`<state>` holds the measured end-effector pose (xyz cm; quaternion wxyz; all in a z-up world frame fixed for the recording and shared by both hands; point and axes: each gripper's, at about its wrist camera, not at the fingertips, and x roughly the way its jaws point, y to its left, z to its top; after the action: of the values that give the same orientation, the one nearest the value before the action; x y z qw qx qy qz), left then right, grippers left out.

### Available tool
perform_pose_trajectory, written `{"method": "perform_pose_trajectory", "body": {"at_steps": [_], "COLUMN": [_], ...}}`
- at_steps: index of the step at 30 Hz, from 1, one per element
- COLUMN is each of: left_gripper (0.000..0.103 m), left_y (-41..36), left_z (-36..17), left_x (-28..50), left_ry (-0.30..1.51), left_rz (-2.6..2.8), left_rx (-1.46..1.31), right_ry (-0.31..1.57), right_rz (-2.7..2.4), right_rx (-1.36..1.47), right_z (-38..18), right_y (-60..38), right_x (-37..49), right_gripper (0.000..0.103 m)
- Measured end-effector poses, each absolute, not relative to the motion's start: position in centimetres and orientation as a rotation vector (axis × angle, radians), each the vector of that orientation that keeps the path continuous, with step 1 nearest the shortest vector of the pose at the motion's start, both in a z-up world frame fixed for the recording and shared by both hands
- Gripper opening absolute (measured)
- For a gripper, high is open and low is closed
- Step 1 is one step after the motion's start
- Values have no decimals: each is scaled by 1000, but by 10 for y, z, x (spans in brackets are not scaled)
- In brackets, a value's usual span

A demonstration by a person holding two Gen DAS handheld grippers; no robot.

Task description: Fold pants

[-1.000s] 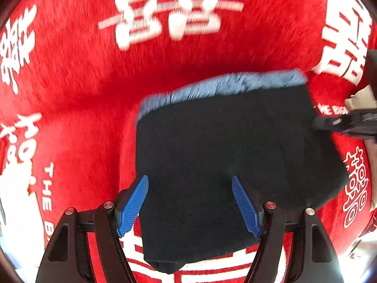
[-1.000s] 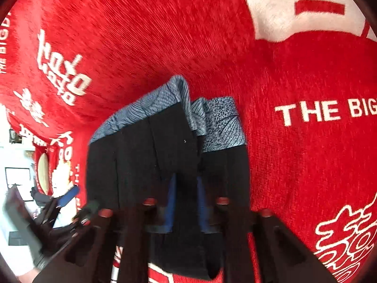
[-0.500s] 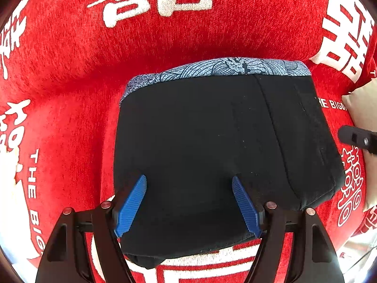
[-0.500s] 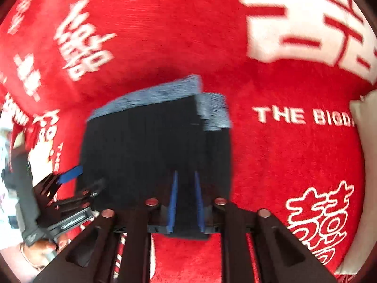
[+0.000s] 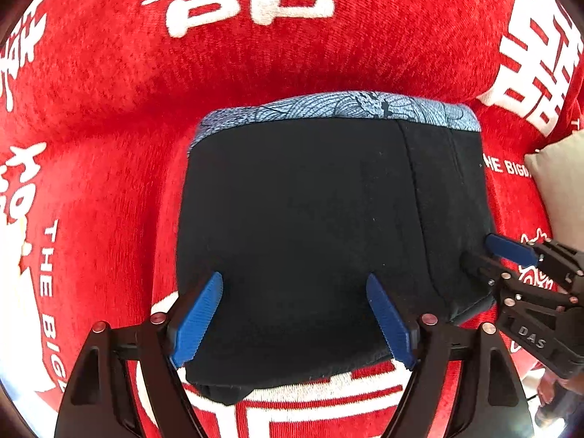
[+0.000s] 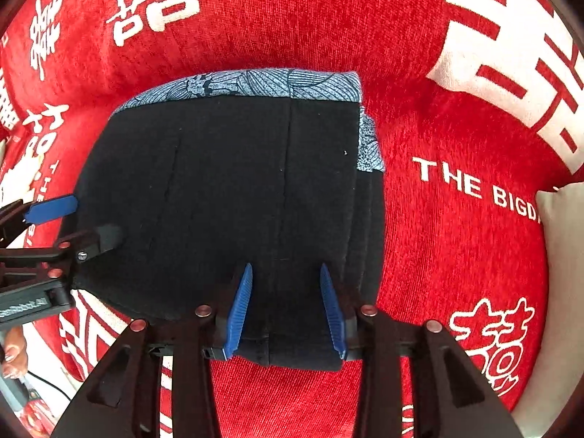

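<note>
Two views: both look down on the same dark bundle.
Left wrist, garment: the pants (image 5: pixel 321 226) lie folded into a squat block on the red blanket (image 5: pixel 109 102), patterned blue waistband (image 5: pixel 339 107) along the far edge.
Left wrist, change: a second ago the cloth was skewed and blurred; now it rests square and flat.
Left wrist, claw: the left gripper (image 5: pixel 294 315) hangs over the near edge, jaws opening, nothing pinched.
Left wrist, neighbour: the right gripper (image 5: pixel 489 255) sits at the bundle's right edge.
Right wrist, claw: the right gripper (image 6: pixel 286 308) was clenched on the fold a second ago; its jaws are opening, cloth between the pads but released.
Right wrist, meaning: this fold looks laid down, probably the last.
Right wrist, other: a beige cushion (image 6: pixel 564 255) at right.
Containers: none visible.
</note>
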<state>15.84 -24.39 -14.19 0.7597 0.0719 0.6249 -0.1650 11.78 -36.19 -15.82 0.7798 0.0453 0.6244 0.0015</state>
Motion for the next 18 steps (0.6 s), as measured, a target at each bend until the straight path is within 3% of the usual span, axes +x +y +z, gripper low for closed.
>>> {"method": "perform_pose_trajectory", "body": {"at_steps": [6,8,9,18], "left_gripper": [82,82,82,82], "left_y": [-226,-223,-221,-217], "left_z": [-138,-139,-139,-146], "left_x": [157,156,156,157], "left_ry": [1375,1375,1378,1382], "left_rz": [-341,-336,-335,-337], "left_rx": [143,144,143,143], "right_ry": [1343,1342,1351,1364], "right_rz": [-26,-46,-72,-94], "right_rx": [114,110,104,206], "right_z": [-156,-156,-157,-154], "right_y": [-367,-375,-376,-389], "right_x": [112,108,108,95], "right_gripper": [46,51,60,64]}}
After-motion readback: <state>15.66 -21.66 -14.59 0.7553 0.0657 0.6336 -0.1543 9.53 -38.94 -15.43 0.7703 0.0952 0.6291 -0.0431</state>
